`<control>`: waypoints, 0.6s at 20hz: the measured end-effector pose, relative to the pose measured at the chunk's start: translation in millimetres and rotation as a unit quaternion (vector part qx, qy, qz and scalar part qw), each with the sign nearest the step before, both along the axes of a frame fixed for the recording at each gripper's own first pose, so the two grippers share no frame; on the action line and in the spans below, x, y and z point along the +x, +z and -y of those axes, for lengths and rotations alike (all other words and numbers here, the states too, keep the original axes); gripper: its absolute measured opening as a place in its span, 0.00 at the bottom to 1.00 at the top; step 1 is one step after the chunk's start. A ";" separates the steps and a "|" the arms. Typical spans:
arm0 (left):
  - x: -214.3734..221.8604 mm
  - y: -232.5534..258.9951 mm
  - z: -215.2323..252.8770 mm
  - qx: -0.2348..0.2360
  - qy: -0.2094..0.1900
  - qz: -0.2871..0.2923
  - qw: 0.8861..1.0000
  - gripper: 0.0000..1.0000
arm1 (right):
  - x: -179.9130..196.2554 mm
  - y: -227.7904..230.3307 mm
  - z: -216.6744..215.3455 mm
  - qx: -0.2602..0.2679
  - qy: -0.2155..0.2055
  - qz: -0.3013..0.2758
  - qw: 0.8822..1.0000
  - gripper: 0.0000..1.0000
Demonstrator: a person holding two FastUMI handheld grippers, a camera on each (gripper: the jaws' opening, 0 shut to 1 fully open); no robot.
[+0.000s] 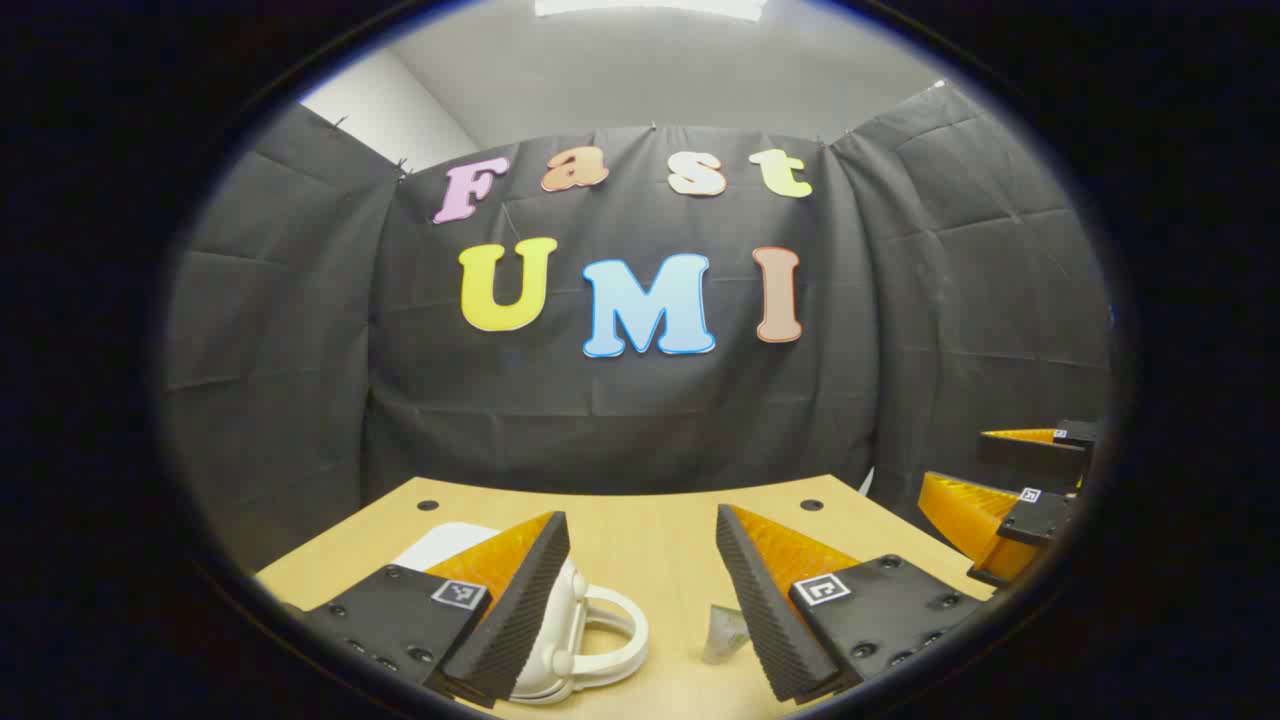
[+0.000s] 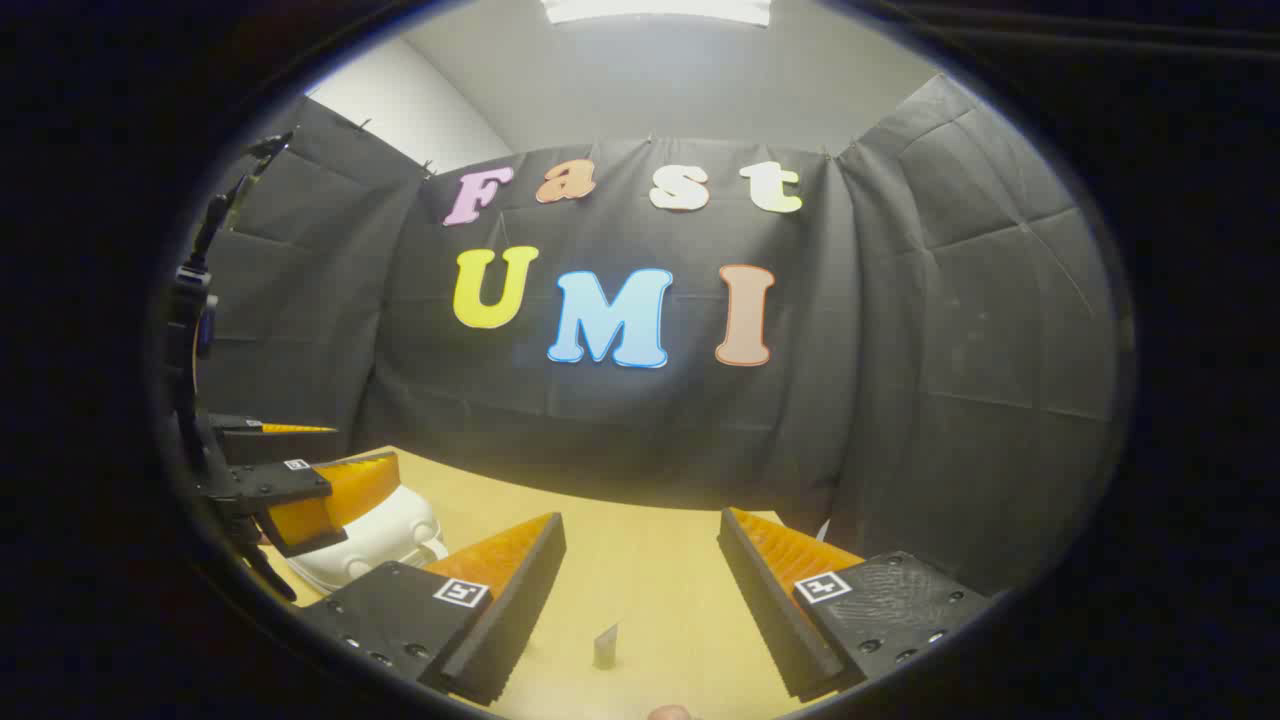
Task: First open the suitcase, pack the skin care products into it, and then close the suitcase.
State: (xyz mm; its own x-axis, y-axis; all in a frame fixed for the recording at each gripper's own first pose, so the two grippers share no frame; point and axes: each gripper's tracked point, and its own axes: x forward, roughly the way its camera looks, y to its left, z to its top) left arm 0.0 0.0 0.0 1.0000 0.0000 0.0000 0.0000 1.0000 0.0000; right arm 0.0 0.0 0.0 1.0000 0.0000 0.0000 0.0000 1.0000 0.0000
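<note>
Suitcase [image 1: 560, 640], white with a looped handle, lies closed on the wooden tabletop [image 1: 650, 540] near its front edge, partly behind the left finger of the left tongs [image 1: 640, 600], whose jaws stand wide apart and hold nothing. Beside it, toward the right finger, a small greenish sachet [image 1: 725, 633] rests on the tabletop. In the right gripper view, the right tongs [image 2: 640, 600] are likewise spread and empty above a small dark upright item [image 2: 606, 646]. Farther off, black cloth wall [image 1: 640, 420] rises behind the tabletop's far edge.
</note>
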 end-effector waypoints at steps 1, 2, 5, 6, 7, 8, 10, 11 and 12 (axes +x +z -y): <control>-0.6 0.8 -1.1 0.000 0.001 0.001 1.000 0.95 | -0.3 -0.1 -0.5 0.002 0.000 -0.001 1.000 0.94; 0.0 1.1 -1.0 -0.001 0.000 0.001 1.000 0.95 | -0.8 -1.7 -1.8 0.003 0.001 -0.002 1.000 0.94; -0.8 -2.9 0.2 -0.003 -0.002 -0.003 1.000 0.95 | -1.7 -2.5 -2.8 0.003 0.003 -0.005 1.000 0.94; -1.1 -3.2 0.2 -0.003 -0.003 -0.004 1.000 0.95 | -2.5 -0.7 -3.0 0.004 0.004 -0.004 1.000 0.94; -1.8 -2.9 0.7 -0.003 -0.003 -0.004 1.000 0.95 | -2.8 1.0 -3.2 0.004 0.004 -0.001 1.000 0.94; -1.5 -3.3 1.4 -0.002 -0.004 -0.005 1.000 0.95 | -3.9 1.9 -4.6 0.004 0.005 0.001 1.000 0.94; -2.9 -5.1 2.3 -0.002 -0.007 -0.008 1.000 0.95 | -3.7 1.2 -7.0 0.000 0.009 0.001 1.000 0.94; -2.5 -7.3 2.2 -0.004 -0.009 -0.010 1.000 0.95 | -4.1 0.9 -8.3 -0.002 0.010 0.000 1.000 0.94; -1.8 -8.3 2.1 -0.006 -0.010 -0.013 1.000 0.95 | -4.8 0.1 -8.3 -0.004 0.011 -0.001 1.000 0.94</control>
State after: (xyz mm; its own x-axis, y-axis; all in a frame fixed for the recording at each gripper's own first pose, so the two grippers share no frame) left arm -1.8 -2.1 -8.3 0.9995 -0.0196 -0.0255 0.0193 0.9997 -0.0120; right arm -4.8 8.3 0.1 0.9998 0.0220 -0.0018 -0.0221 0.9997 -0.0079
